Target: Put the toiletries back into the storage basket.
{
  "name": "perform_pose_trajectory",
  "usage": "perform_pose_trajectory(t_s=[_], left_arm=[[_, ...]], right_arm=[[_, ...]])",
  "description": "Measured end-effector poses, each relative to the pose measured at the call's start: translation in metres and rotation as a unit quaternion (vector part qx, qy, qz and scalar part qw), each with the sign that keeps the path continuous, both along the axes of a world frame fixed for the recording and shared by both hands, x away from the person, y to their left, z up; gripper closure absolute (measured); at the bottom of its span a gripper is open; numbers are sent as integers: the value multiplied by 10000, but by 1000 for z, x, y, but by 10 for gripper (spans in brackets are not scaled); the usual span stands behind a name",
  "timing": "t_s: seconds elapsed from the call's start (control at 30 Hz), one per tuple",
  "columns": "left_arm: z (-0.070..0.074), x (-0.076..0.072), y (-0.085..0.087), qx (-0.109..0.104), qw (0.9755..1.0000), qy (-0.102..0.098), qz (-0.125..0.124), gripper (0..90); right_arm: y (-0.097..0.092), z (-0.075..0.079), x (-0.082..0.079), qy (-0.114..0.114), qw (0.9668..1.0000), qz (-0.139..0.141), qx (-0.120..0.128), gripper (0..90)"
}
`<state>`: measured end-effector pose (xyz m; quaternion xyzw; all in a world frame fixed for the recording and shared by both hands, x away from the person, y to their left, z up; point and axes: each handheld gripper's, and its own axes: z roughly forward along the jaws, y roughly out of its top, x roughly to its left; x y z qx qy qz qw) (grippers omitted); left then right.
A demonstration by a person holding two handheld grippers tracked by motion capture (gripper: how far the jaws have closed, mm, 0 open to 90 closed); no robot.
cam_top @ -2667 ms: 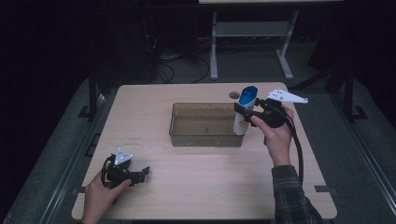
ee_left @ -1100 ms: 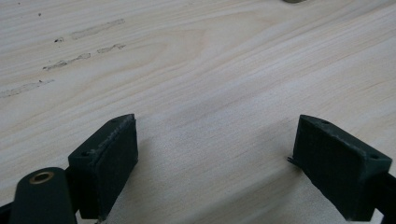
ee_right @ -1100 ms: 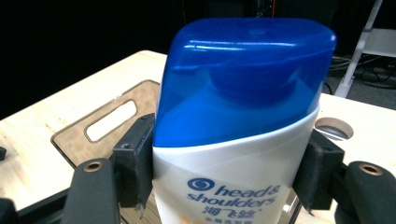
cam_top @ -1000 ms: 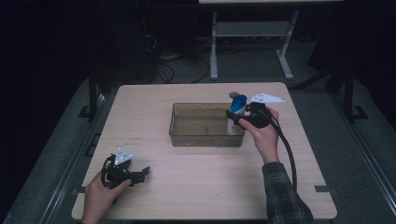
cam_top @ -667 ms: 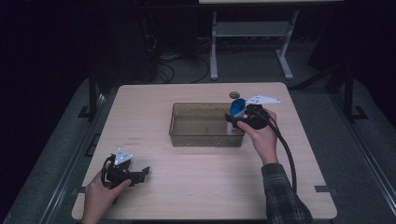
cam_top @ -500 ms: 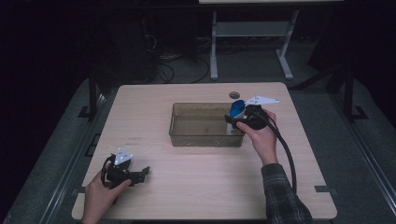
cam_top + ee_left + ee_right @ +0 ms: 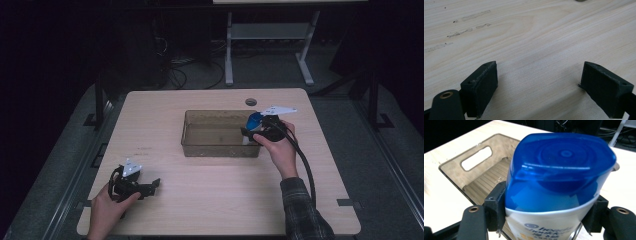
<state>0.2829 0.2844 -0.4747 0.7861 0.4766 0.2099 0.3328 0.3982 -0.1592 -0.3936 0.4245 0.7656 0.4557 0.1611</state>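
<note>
A white shampoo bottle (image 7: pixel 254 123) with a blue cap (image 7: pixel 560 167) is tilted over the right end of a translucent brown bin (image 7: pixel 220 149). My right gripper (image 7: pixel 251 133) is shut on it, one black pad on each side of the white body (image 7: pixel 549 223). In the right gripper view the bin's (image 7: pixel 454 173) ribbed floor and handle slot lie under the bottle. My left gripper (image 7: pixel 153 184) rests on the table at the front left. Its jaws stand open over bare wood, with nothing between its fingers (image 7: pixel 482 85).
The light wooden table (image 7: pixel 210 200) has a round cable hole (image 7: pixel 251 102) behind the bin. A metal desk frame (image 7: pixel 270 35) and cables stand on the dark floor beyond the far edge. A black cable (image 7: pixel 306 170) trails from the right gripper along the forearm.
My right gripper has carried the bottle left and down, from beside the bin's right end to over that end. The left gripper has stayed put.
</note>
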Motion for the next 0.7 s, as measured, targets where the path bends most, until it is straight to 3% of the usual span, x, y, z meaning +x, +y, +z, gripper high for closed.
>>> perform_pose_trajectory(t_s=[0.27, 0.33, 0.43, 0.53, 0.7], left_arm=[[0, 0, 0, -1, 10000, -2, 3, 129], [0, 0, 0, -2, 10000, -3, 3, 128], [0, 0, 0, -2, 10000, -4, 2, 129], [0, 0, 0, -4, 10000, -3, 4, 128], [0, 0, 0, -2, 10000, -2, 2, 128]], right_arm=[[1, 0, -1, 9, 10000, 78, -44, 316], [2, -2, -2, 41, 9999, 98, -88, 238], [4, -4, -2, 72, 9999, 26, -150, 192], [4, -3, -3, 61, 10000, 50, -22, 190], [2, 0, -6, 6, 10000, 17, -56, 192]])
